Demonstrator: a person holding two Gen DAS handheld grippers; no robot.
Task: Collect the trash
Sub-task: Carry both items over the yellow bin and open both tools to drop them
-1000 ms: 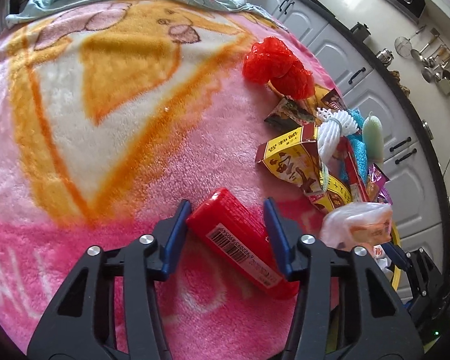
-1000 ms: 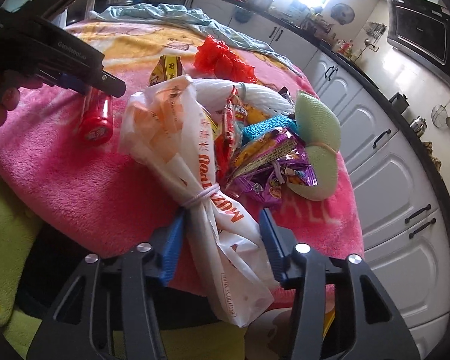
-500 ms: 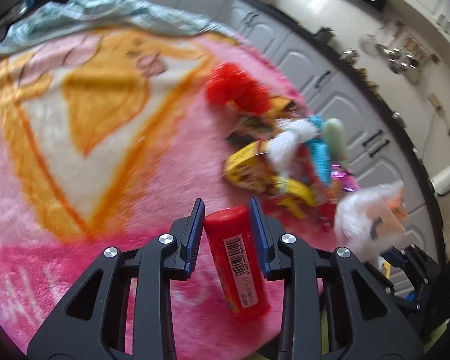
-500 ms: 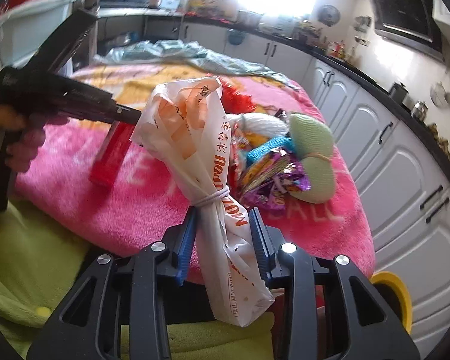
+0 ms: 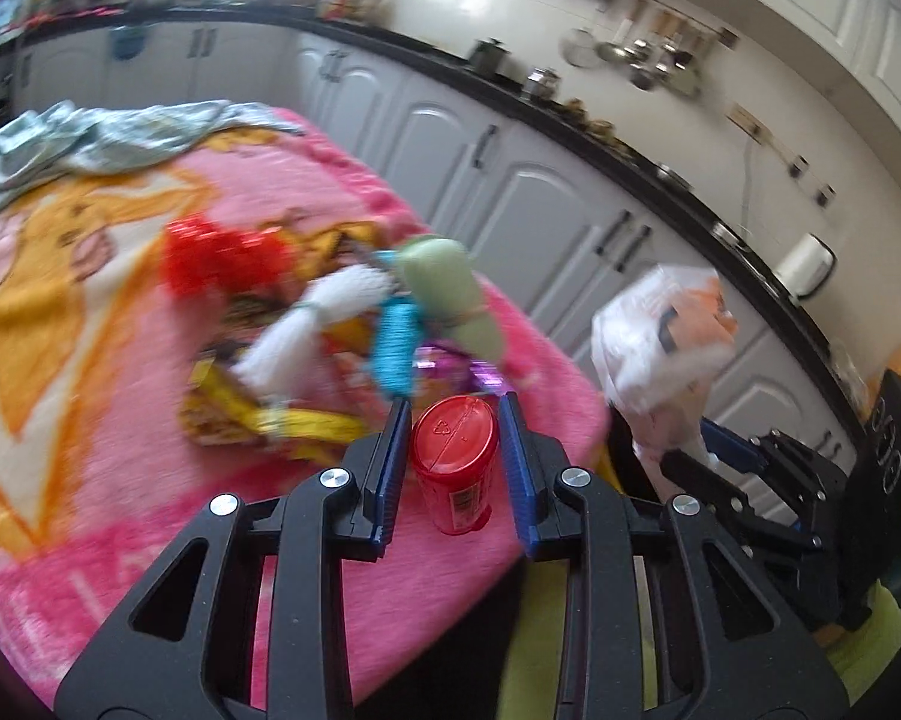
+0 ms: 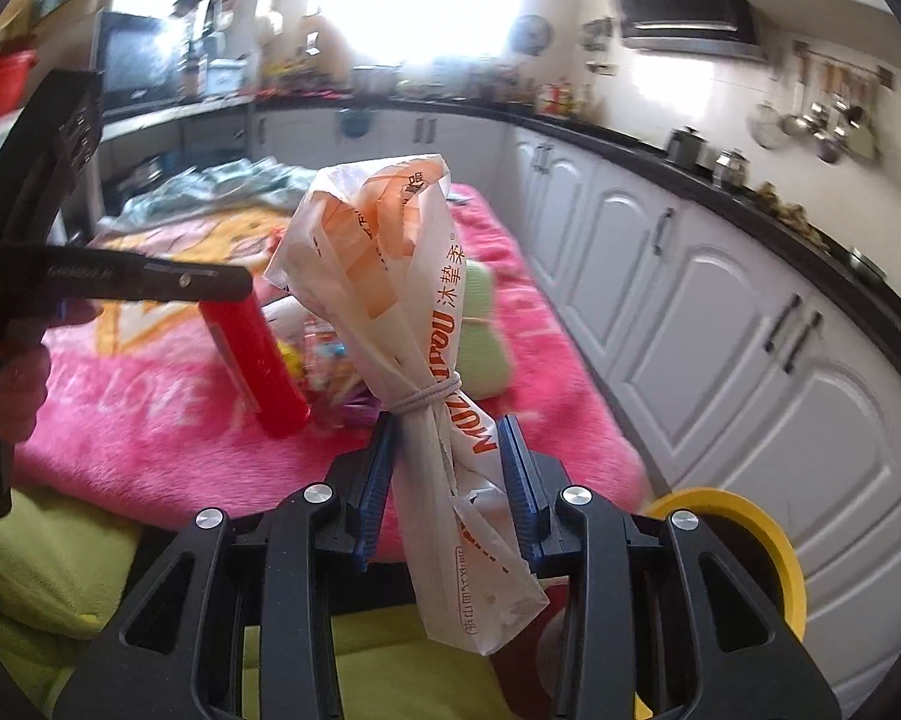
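Note:
My left gripper (image 5: 453, 414) is shut on a red plastic tube (image 5: 455, 468), its lid facing the camera, lifted above the pink blanket (image 5: 90, 432). The right wrist view shows the same red tube (image 6: 252, 360) hanging tilted from the left gripper (image 6: 210, 285). My right gripper (image 6: 447, 426) is shut on a white and orange plastic bag (image 6: 390, 276), tied with a rubber band, held upright above the blanket's edge. In the left wrist view that bag (image 5: 660, 336) is at the right. A heap of wrappers, yarn and red mesh (image 5: 330, 324) lies on the blanket.
White kitchen cabinets (image 5: 540, 210) under a black counter curve behind the blanket. A yellow-rimmed bin (image 6: 744, 534) sits below at the right in the right wrist view. Green cloth (image 6: 60, 570) lies below the blanket's edge. A person's hand (image 6: 12, 384) grips the left tool.
Both grippers closed on their items and rose off the blanket. The red tube went from lying flat to hanging on end. The bag was lifted upright.

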